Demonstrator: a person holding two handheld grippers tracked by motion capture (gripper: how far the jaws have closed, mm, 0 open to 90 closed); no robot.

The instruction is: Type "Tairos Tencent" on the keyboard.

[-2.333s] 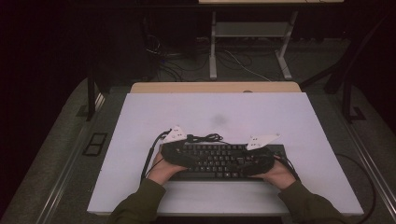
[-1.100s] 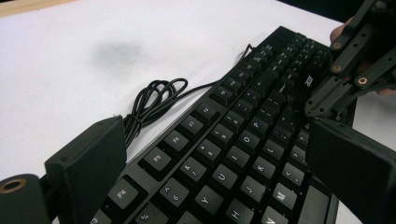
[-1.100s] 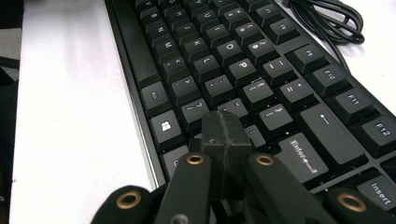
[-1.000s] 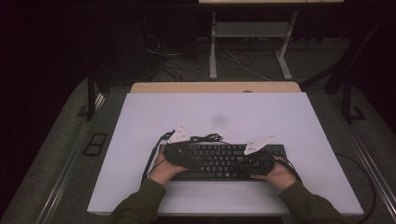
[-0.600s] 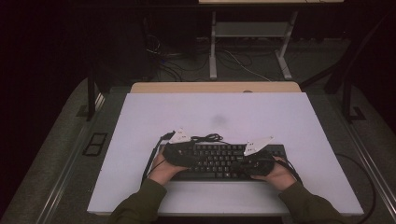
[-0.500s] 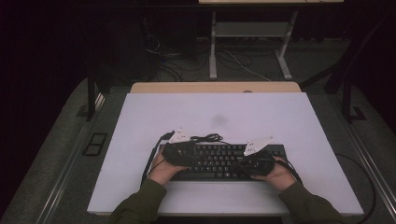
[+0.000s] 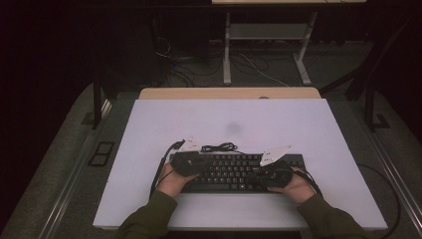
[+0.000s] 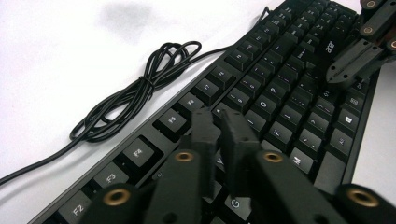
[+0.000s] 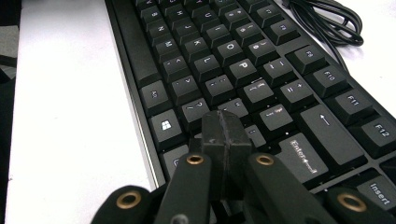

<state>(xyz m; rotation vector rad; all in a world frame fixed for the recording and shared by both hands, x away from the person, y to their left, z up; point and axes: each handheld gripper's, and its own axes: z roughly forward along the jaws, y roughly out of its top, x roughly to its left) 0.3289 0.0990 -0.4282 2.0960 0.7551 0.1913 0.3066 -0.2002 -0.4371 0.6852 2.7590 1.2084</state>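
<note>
We see a flat black keyboard [image 7: 234, 172] with white legends at lower centre; left gripper [image 8: 219, 128] has just closed to a sliver, empty, and right gripper [image 9: 226, 133] is clenched, empty.

White table top [image 7: 278, 119] lit from above; wooden edge [image 7: 229, 93] at its far side. Room beyond is dark. Grey carpet floor [image 7: 64, 164] all round. Far: a light metal desk frame [image 7: 268, 45], loose cables [image 7: 259, 64] beneath it on the floor.

Keyboard [image 8: 261, 93] ends past frame edges
</note>
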